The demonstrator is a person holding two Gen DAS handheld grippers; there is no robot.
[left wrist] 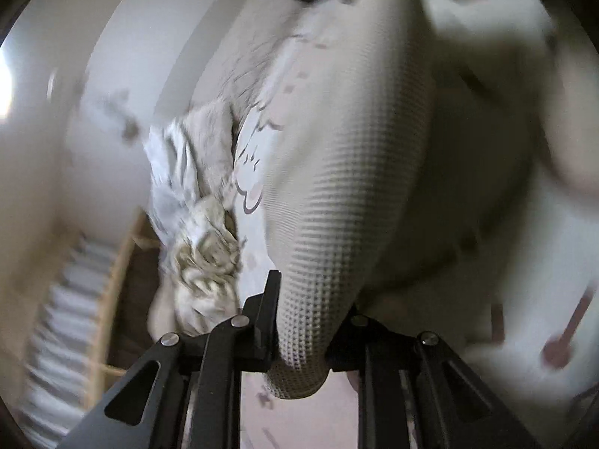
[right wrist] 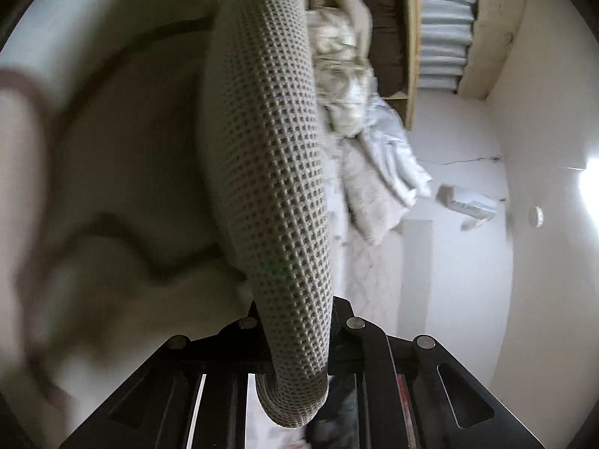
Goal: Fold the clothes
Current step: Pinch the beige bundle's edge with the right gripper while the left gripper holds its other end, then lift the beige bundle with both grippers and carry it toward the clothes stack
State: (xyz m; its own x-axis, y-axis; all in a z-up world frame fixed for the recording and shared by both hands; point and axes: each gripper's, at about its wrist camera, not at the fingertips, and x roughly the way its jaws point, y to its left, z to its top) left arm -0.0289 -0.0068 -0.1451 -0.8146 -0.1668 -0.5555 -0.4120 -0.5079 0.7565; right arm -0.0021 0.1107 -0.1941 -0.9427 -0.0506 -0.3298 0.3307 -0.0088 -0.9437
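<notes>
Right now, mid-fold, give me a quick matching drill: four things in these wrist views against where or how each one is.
Things:
1. waffle-knit garment
2. crumpled clothes pile
3. wooden shelf
4. cartoon-print sheet

States:
A. standing by the white wall
B. clamped in both the left gripper and the right gripper
C. spread flat under the work
D. heaped loose, unfolded

Pairs: 1-B, 2-D, 3-A, 4-C

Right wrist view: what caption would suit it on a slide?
Right claw shut on a waffle-knit cloth, with piled laundry beyond.
</notes>
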